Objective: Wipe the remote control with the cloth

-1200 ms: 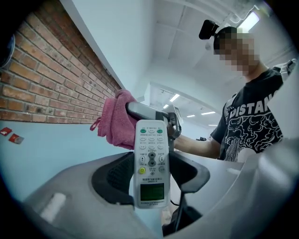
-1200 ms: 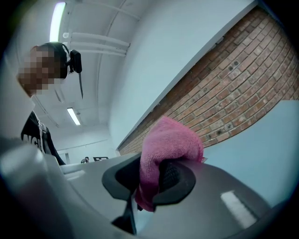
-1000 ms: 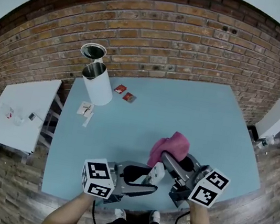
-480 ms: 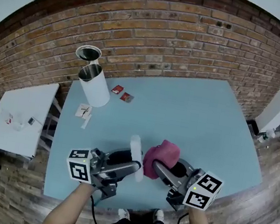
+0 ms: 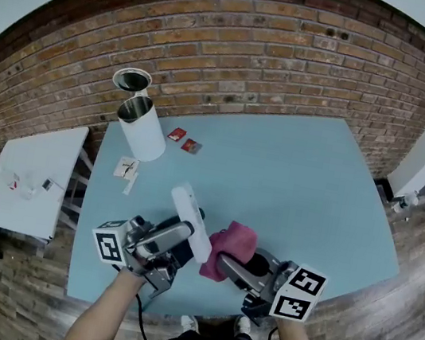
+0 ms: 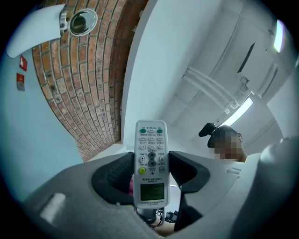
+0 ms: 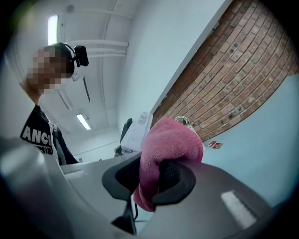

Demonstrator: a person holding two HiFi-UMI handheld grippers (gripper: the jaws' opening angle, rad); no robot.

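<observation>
Compared with a second ago, the left gripper (image 5: 169, 236) has swung the remote control (image 6: 151, 154) up off its flat pose near the table's front edge. It's now tilted, far end pointing up and away toward the wall. The jaws are clamped on the remote's two long sides, button face toward the gripper's own camera. The jaw spacing looks unchanged.

The right gripper (image 5: 238, 270) has pulled in closer to the person, and the pink cloth (image 5: 232, 243) came with it. The jaws are closed on a bunched fold of it, with the rest puffing out past the tips. The cloth now sits right at the remote's right edge, where before there was a gap. Whether it's actually touching is hard to call.

Everything else is well apart, over at the table's far left. There's an open white canister (image 5: 145, 131) with its round lid (image 5: 132, 79) just beyond it, two small red packets (image 5: 185, 141) beside it, and some white paper scraps (image 5: 127, 168) nearer the left edge.

The table (image 5: 305, 197) is pale blue and stands against a brick wall (image 5: 279, 63). A small white side table (image 5: 30, 175) with bits on it is off to the left, and the floor (image 5: 405, 319) is wood planks.
</observation>
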